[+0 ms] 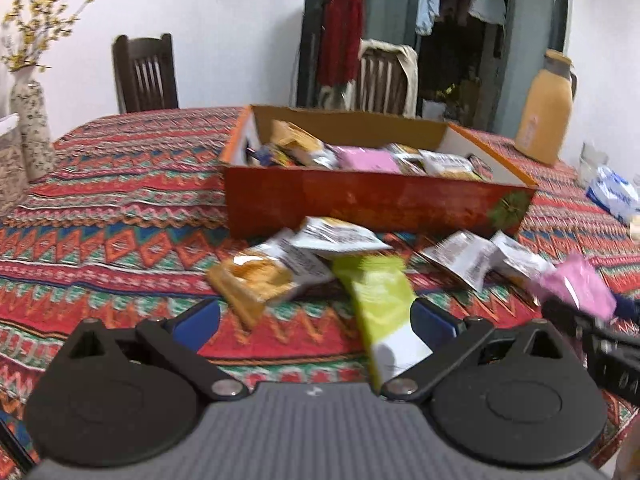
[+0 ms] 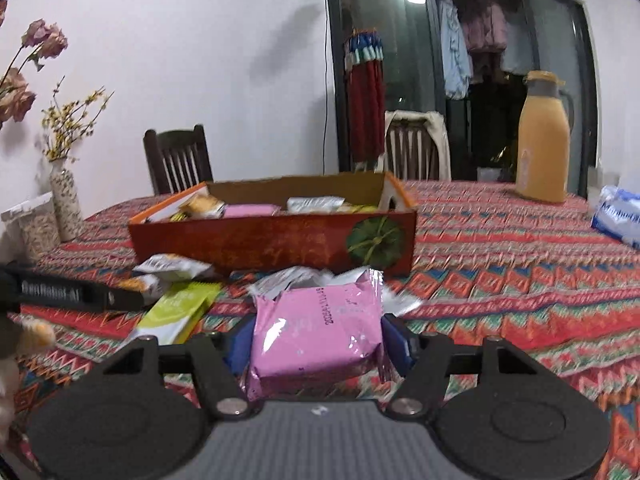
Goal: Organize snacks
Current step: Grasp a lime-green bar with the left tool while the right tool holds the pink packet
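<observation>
Clamped between the blue pads of the right gripper (image 2: pixel 316 340): a pink snack packet (image 2: pixel 316 330), held off the patterned tablecloth (image 2: pixel 500 280), flat face up, long side running across from pad to pad, crimped end toward the red box (image 2: pixel 272 240). Spread wide and gripping nothing, the left gripper (image 1: pixel 316 320), over a lime-green packet (image 1: pixel 380 300) lying lengthwise toward that box, amid the loose packets just before its front wall.
</observation>
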